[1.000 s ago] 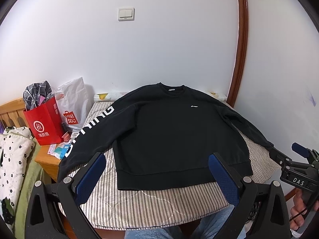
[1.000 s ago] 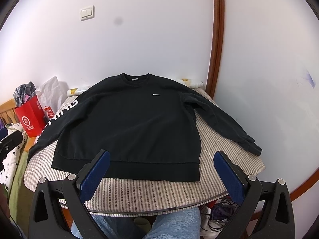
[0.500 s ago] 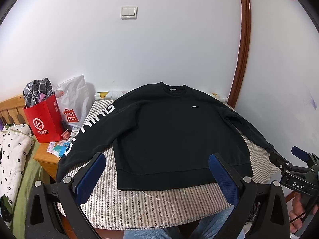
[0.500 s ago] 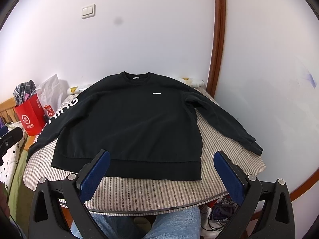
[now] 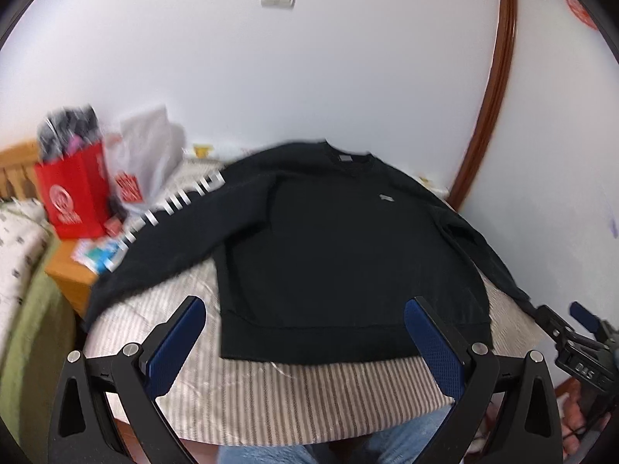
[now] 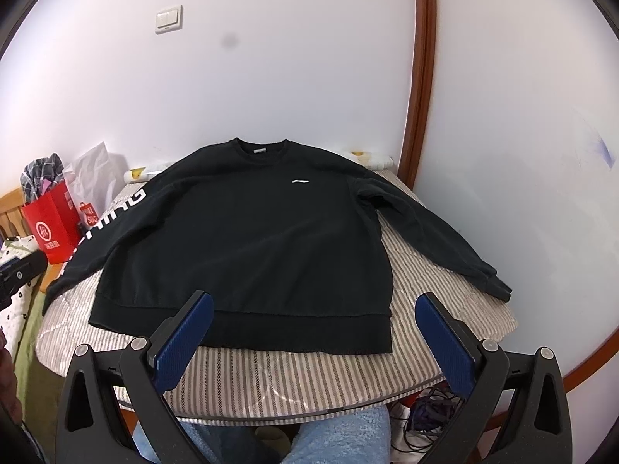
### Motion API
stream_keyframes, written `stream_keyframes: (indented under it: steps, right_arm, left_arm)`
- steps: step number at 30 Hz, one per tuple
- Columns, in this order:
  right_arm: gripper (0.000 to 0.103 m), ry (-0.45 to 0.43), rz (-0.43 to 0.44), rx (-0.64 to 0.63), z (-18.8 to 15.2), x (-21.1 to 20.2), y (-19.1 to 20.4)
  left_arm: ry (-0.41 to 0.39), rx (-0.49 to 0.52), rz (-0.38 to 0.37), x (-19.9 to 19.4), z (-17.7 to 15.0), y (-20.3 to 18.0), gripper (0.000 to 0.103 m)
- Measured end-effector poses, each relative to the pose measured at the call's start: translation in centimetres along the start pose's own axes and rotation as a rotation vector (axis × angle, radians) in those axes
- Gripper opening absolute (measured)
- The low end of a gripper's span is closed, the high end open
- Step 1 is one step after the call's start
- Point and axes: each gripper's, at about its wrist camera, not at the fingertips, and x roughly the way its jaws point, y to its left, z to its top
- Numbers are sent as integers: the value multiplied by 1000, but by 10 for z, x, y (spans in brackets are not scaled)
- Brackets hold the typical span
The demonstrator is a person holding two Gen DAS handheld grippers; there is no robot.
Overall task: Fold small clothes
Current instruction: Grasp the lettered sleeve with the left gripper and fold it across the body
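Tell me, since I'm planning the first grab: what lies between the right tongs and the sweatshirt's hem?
Only bare striped cover. In the right wrist view the open right tongs hover before the black sweatshirt, nothing else between.

We are in a home bedroom: a bed [image 6: 317,382] with a striped quilted cover, a wooden headboard [image 6: 9,208] off its left edge, a wooden nightstand [image 5: 73,274] carrying a red shopping bag [image 6: 52,224], and a wall light switch [image 6: 169,19].
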Motion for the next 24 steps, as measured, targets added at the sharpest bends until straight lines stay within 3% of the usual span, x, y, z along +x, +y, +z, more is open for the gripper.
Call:
stream_keyframes:
  steps: [4,7,10,17,20,24]
  right_arm:
    - [102,36,9,6,-7,29,4]
    - [102,72,-14,9,-14,54,8]
    - [102,83,-22,-37,-18,76,16]
    - [102,97,-12,-130,-25,122,33]
    - [102,126,-12,-162,-23,140,40]
    - [102,99,44,-151,-22,152,43]
  left_arm:
    - [36,-61,-10,27,-9,25,103]
    - [53,-149,41,52,-14,55,103]
    - [96,-259,2,77,-18,84,94]
    - [140,-403,38,135,-24,135,93]
    - [131,-462,46,153,-24,160,93]
    - [62,-507,58,159,-17,175,91]
